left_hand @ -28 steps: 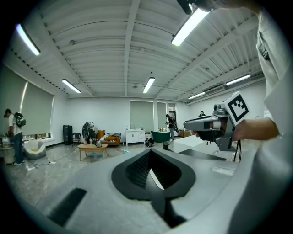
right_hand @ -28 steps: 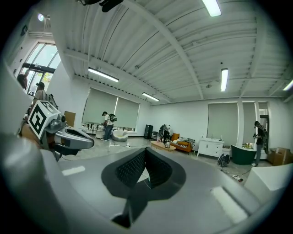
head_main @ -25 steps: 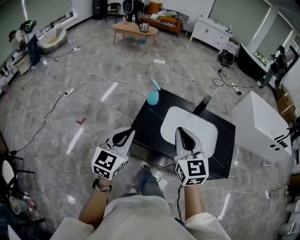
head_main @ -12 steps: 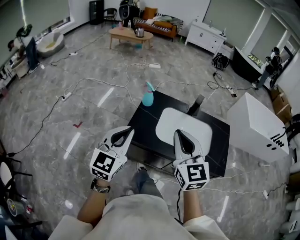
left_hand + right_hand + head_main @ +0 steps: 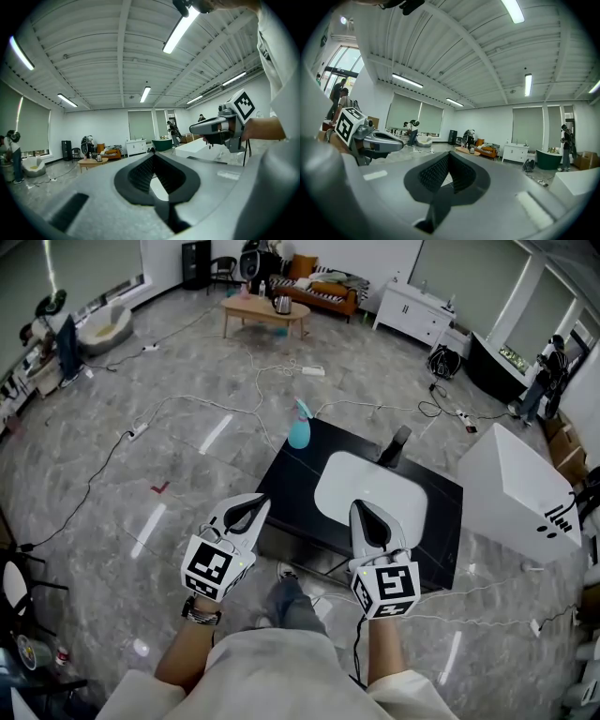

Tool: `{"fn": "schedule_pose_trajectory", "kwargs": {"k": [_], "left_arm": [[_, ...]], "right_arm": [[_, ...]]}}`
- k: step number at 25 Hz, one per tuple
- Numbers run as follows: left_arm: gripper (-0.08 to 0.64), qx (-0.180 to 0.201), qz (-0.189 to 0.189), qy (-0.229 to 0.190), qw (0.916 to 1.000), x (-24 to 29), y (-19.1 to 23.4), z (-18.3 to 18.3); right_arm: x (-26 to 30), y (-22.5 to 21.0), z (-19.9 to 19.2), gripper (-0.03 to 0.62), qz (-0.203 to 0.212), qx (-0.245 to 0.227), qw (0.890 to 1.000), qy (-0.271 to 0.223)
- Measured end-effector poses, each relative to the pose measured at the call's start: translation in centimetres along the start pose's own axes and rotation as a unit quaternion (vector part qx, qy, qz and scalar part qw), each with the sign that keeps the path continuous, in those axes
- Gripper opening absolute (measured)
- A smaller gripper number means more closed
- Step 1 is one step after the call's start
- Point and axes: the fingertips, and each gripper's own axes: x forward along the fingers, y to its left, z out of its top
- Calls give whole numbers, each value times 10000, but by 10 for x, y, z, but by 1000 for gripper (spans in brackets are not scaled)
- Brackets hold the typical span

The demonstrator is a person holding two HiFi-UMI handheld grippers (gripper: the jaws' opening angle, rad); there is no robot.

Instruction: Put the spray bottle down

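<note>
The spray bottle point(image 5: 299, 433) — pale blue, with a teal trigger head — stood upright on the far left corner of the low black worktop point(image 5: 287, 495), well apart from both grippers. Neither gripper touched it.

The left gripper point(image 5: 251, 506) was held level by the worktop's near left edge, its jaws closed together with nothing between them. The right gripper point(image 5: 365, 510) was held level over the near part of the worktop. Its tips were above the near edge of a white rounded mat point(image 5: 375, 486) that lay on the black surface, and its jaws were likewise pressed together and empty. The two grippers pointed the same way, side by side, near each other but apart.

At the worktop's far edge, beyond the mat, a dark narrow thing point(image 5: 395, 446) stood tilted — what it was could not be told. A white box point(image 5: 514, 491) stood to the right of the worktop, and cables point(image 5: 187, 401) trailed across the grey floor.
</note>
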Motion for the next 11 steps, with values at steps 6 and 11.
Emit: {"fn": "schedule_pose_trajectory", "kwargs": {"k": [6,11], "left_arm": [[5,-9,-39,-6,10000,-6,-1,1],[5,-2,-67,-15,10000,-4,-6,1]], "right_arm": [[-4,6,-1,5,-25,-9,10000,29],[-6,4,-5,5,-39,-21,10000,56]]}}
